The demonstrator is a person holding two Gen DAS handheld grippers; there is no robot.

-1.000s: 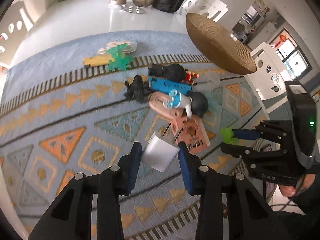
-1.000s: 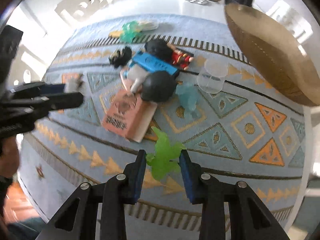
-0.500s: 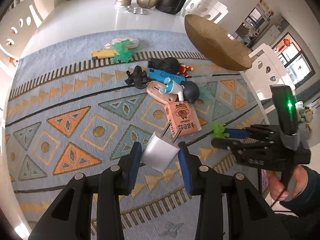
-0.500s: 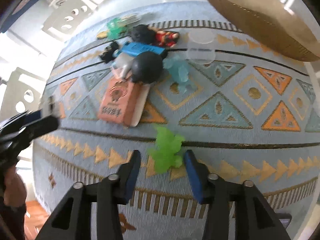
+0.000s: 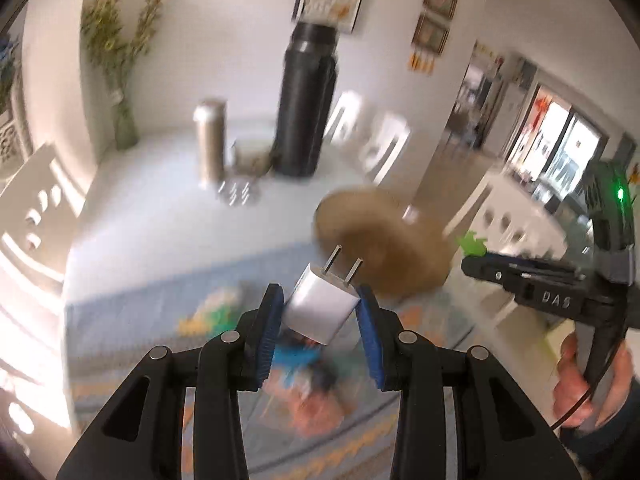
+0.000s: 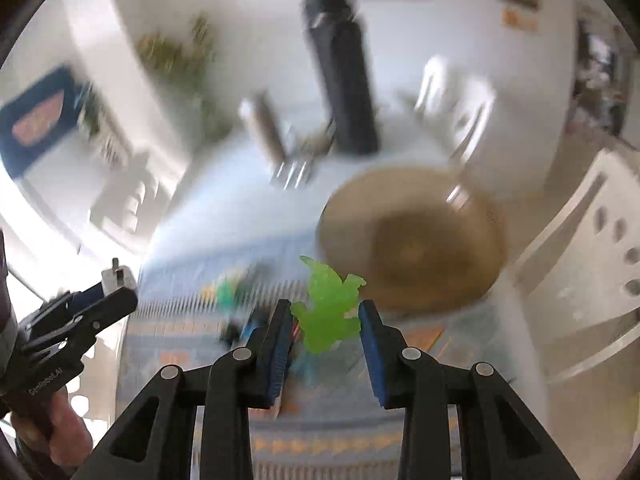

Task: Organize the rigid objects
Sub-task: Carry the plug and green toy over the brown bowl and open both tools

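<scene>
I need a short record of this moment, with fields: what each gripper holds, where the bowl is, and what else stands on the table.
left gripper: shut on white charger plug, prongs pointing up and away
right gripper: shut on green toy figure
brown bowl: beyond both grippers, at the far right of the patterned mat, looks empty
table far end: tall black flask, metal bottle
image quality: background blurred
</scene>
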